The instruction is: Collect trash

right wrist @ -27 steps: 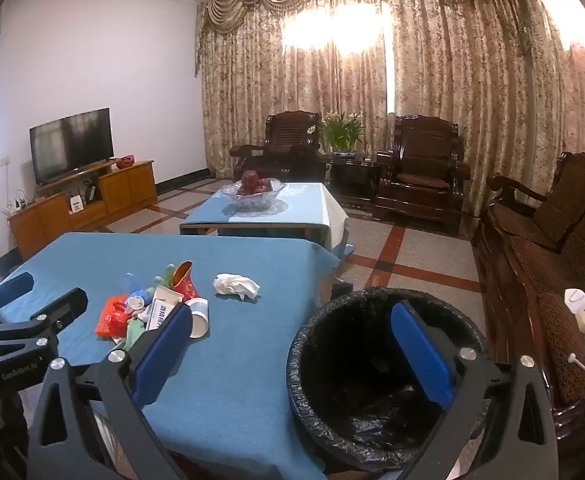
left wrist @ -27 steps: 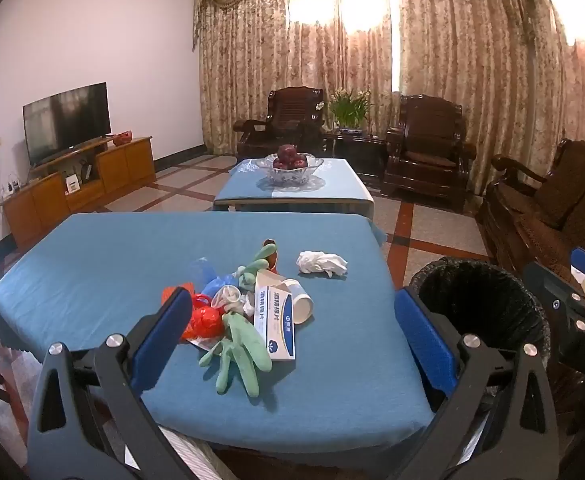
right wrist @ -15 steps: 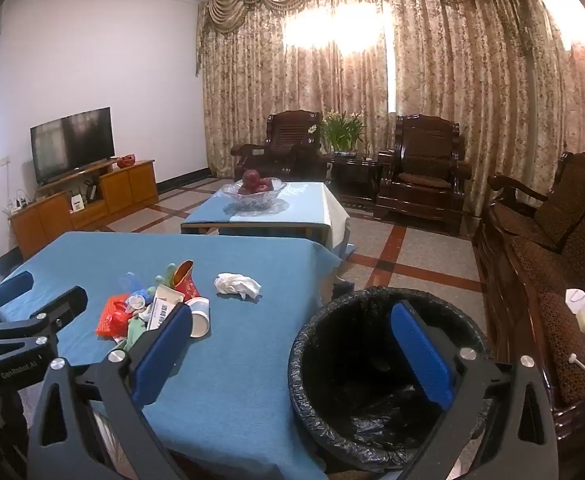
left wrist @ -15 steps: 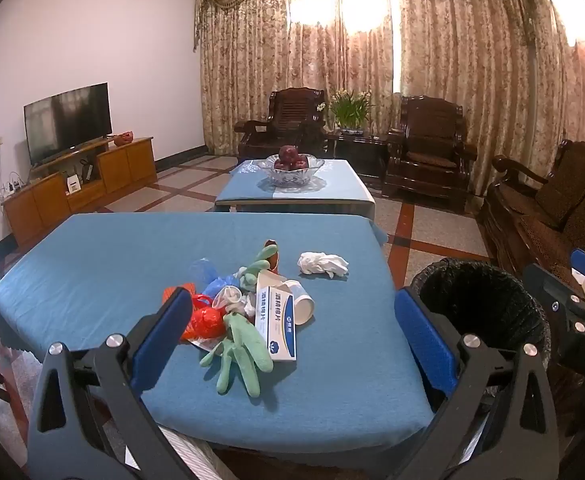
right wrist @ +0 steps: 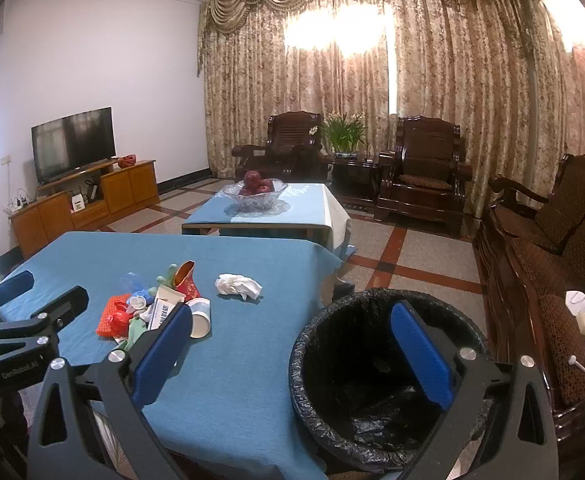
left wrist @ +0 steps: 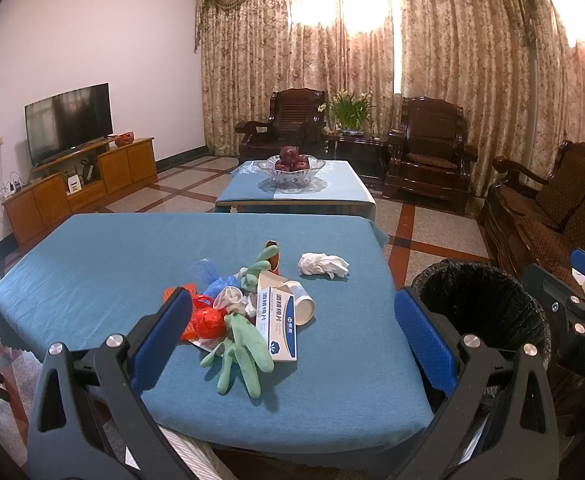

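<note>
Trash [left wrist: 248, 308] lay heaped on the desk [left wrist: 92, 264] just ahead of the left hand-held gripper [left wrist: 292, 336], jaws wide and empty. The right hand-held gripper [right wrist: 292, 344], equally wide, hovered before the bin [right wrist: 316, 344]. Tangled gloves risked dragging neighbouring pieces off the edge.

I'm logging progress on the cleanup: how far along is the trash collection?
Nothing looks done: the bin shows only its black liner. Nothing is in hand: left gripper and right gripper are open and empty. Left: the trash pile and the crumpled tissue on the blue table.
</note>
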Demonstrator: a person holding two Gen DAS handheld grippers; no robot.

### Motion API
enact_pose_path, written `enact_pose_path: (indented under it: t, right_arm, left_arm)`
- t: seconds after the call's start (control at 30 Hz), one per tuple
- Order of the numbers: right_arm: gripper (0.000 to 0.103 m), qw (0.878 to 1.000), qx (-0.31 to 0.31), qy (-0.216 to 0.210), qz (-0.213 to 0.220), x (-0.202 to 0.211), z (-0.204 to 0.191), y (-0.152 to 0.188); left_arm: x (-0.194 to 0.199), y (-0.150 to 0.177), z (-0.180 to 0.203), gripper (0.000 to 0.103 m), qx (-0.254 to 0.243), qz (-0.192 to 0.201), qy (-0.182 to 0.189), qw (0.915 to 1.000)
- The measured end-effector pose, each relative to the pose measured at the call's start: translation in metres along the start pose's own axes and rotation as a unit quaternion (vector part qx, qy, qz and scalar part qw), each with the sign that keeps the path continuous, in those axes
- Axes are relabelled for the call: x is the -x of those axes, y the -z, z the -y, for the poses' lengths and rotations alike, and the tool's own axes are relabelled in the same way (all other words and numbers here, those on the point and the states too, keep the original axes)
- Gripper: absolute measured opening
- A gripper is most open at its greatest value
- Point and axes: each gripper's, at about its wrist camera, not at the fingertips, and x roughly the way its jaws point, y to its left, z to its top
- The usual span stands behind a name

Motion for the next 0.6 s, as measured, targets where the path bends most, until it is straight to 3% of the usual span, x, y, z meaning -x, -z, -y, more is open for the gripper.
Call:
enact_pose_path:
  t: [0.6]
  right_arm:
    - [0.097, 1.000, 0.000, 0.000, 0.000, -0.0004, -0.0004, 0.0003]
  left_arm:
    - [0.0014, 0.0015, -0.0007, 0.098, 0.000, 0.002, 0.001, 1.0000]
